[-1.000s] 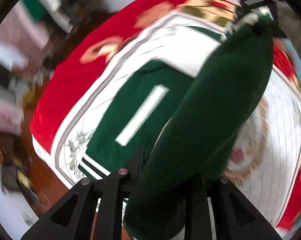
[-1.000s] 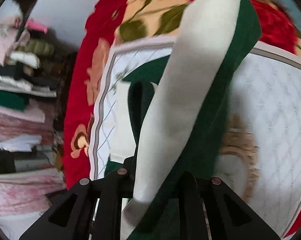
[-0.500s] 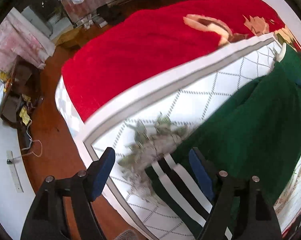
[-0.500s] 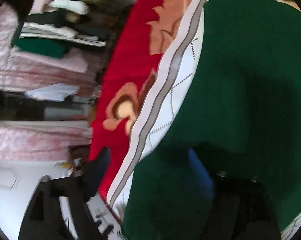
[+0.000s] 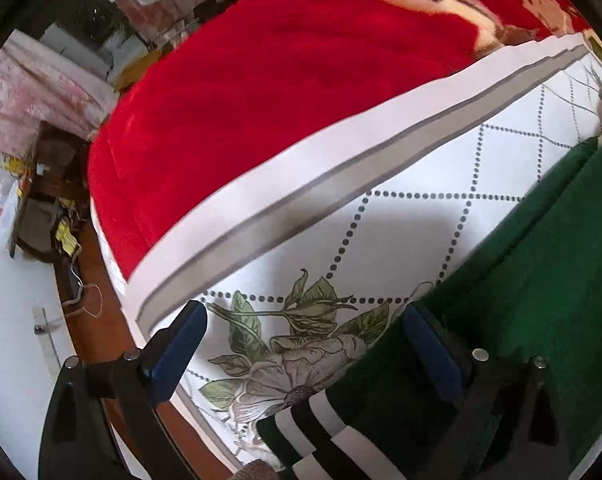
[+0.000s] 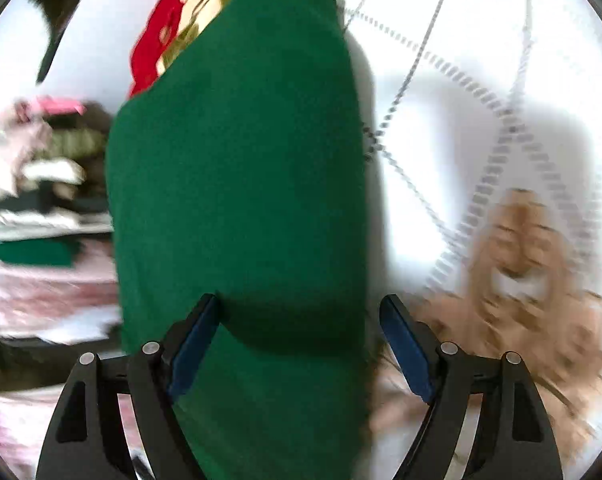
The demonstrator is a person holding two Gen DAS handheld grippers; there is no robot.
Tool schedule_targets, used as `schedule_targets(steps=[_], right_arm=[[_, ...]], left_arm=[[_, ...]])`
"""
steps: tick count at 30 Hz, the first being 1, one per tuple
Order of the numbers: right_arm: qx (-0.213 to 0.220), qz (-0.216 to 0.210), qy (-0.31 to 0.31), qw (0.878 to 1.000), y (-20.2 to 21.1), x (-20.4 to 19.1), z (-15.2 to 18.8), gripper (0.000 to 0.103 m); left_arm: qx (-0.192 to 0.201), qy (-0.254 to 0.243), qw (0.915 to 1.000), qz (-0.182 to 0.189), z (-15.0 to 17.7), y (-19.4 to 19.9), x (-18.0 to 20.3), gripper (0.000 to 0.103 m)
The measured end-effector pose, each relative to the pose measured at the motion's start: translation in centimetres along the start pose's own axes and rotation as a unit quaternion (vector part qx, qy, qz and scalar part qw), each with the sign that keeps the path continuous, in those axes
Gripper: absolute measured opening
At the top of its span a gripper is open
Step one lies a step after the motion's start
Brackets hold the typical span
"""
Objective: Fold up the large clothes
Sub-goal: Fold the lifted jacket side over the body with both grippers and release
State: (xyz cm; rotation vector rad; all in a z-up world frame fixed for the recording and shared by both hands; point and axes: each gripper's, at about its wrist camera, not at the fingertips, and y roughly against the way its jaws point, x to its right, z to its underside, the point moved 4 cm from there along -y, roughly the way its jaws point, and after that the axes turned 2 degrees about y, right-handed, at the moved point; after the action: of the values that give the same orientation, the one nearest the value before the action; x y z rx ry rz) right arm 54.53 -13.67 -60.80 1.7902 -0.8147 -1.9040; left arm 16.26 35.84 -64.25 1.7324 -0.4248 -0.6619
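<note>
Left view: my left tongs (image 5: 301, 344) gape wide over the white quilt (image 5: 401, 232), the green garment (image 5: 541, 280) at lower right, its striped cuff (image 5: 321, 432) and the red blanket (image 5: 281, 80) visible. Right view, blurred: my right tongs (image 6: 301, 336) spread wide above the garment, stacked clothes (image 6: 41, 184) at left.

You are in a home bedroom: a bed carries a white quilted sheet (image 5: 401, 232) with a flower print over a red plush blanket (image 5: 285, 80). Folded clothes stacks (image 6: 41, 184) sit beside it; the wooden floor (image 5: 97, 332) holds loose clutter.
</note>
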Motion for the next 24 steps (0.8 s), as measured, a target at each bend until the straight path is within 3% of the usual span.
schedule_targets(steps=[2,4,7,10,14,17,20,21,22,24], right_arm=[[0.013,-0.032,0.006,0.999,-1.1,-0.6,-0.6,0.06],[0.013,-0.024,0.019,0.999,-1.8,-1.3,-0.7,0.032],[0.032,-0.037,-0.005,0.999,0.0,-1.2,0.0,0.019],[0.059,-0.02,-0.039,0.997,4.0,0.1,1.9,0.018],[0.096,0.022,-0.109,0.989,11.6,5.3,6.3,0.018],[0.116,0.09,-0.131,0.98,18.5,10.0,11.5,0.019],[0.098,0.17,-0.11,0.974,22.4,13.9,16.7,0.024],[0.078,0.184,-0.129,0.971,22.9,15.9,18.5,0.032],[0.063,0.189,-0.145,0.969,23.1,17.3,19.4,0.041],[0.026,0.183,-0.183,0.966,23.4,20.0,21.6,0.049]], left_arm=[[0.014,-0.011,0.9998,-0.009,0.3,1.2,0.2,0.102],[0.028,-0.018,0.9993,-0.017,0.8,2.6,0.4,0.102],[0.039,-0.019,0.9989,-0.018,1.4,4.3,0.9,0.102],[0.049,-0.022,0.9984,-0.018,2.0,5.9,1.2,0.102],[0.051,-0.029,0.9983,-0.003,2.9,7.7,1.8,0.102],[0.044,-0.041,0.9982,0.008,4.4,8.5,2.4,0.102],[0.029,-0.059,0.9978,0.014,5.8,7.9,3.5,0.101],[0.021,-0.066,0.9974,0.019,6.2,7.5,4.1,0.101],[0.011,-0.074,0.9968,0.028,6.3,7.0,4.8,0.101],[0.012,-0.079,0.9958,0.044,6.1,7.1,5.6,0.101]])
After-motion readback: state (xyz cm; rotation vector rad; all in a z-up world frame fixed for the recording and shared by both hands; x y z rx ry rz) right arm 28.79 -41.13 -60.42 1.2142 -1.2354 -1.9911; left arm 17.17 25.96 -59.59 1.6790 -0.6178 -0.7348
